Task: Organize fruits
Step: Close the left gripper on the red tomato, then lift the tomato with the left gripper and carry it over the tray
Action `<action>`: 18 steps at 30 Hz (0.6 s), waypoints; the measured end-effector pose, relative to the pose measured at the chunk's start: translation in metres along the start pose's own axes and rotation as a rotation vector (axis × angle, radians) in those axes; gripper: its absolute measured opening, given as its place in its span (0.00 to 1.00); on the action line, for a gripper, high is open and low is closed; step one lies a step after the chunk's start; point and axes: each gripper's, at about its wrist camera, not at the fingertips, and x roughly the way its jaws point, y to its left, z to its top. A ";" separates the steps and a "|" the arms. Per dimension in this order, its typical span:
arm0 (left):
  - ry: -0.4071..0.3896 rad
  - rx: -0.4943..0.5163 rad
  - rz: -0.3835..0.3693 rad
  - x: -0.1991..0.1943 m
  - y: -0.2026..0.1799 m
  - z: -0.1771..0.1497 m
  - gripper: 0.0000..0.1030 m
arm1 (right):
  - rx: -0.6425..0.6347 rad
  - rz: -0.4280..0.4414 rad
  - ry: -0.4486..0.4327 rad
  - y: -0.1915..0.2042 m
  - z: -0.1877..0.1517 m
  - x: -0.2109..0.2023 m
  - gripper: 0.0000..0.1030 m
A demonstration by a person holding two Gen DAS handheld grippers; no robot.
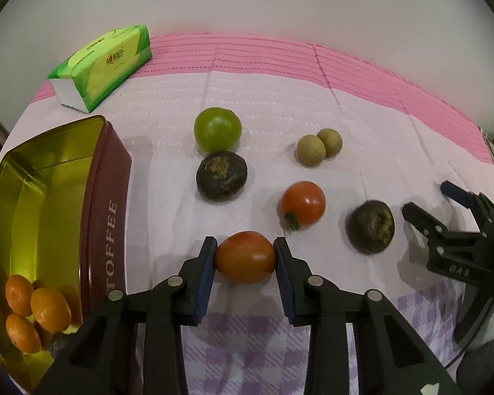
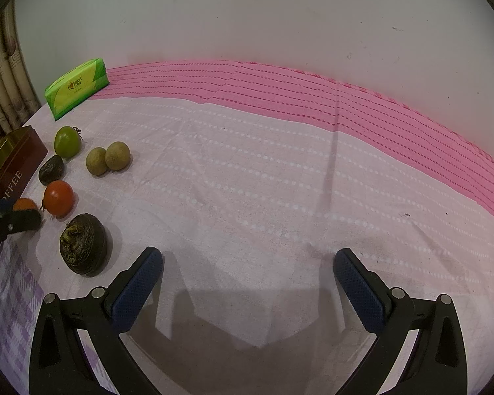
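**Left gripper clamped on an orange-red tomato beside the toffee tin**

Left wrist view, clock directions taken from the frame centre. The pale pink woven cloth with a deep pink striped far border [image 1: 280,98] covers the table, with a lilac checked cloth [image 1: 247,345] at 6 o'clock. A dark red rectangular tin with a gold interior and the lettering "TOFFEE" [image 1: 105,217] lies open at 8 to 9 o'clock; three small orange mandarins [image 1: 33,309] sit together in its near corner. A green and yellow tissue pack [image 1: 102,65] lies at 10 o'clock on the cloth's far edge.

The left gripper [image 1: 245,256], at 6 o'clock, grasps an oval orange-red tomato [image 1: 245,256]: both blue pads press on its sides, and the fruit sits on the cloth just right of the tin. The right gripper [image 2: 247,283], seen at 3 o'clock in this view, stands released in its own view, jaws wide over bare cloth.

Loose fruit: a dark brown wrinkled round fruit [image 1: 221,176] near centre, touching a round green tomato [image 1: 217,133] at 12 o'clock; a second dark brown wrinkled fruit [image 1: 370,227] at 4 o'clock; a red tomato with a green stalk [image 1: 303,204] between them; two small tan round fruits [image 1: 319,146], touching, at 1 o'clock.
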 end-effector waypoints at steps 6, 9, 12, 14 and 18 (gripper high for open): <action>-0.022 -0.008 -0.004 -0.017 0.002 -0.010 0.30 | 0.000 0.000 0.000 0.000 0.000 0.000 1.00; -0.043 -0.021 -0.002 -0.033 0.009 -0.014 0.30 | 0.000 0.000 0.000 0.000 -0.001 0.000 1.00; -0.067 -0.033 0.007 -0.053 0.020 -0.019 0.30 | 0.000 0.000 0.000 0.000 -0.001 0.000 1.00; -0.089 -0.043 0.015 -0.066 0.029 -0.022 0.30 | 0.000 0.000 0.000 0.000 -0.001 0.000 1.00; -0.120 -0.064 0.056 -0.093 0.057 -0.030 0.30 | 0.000 0.000 0.000 0.000 0.000 0.000 1.00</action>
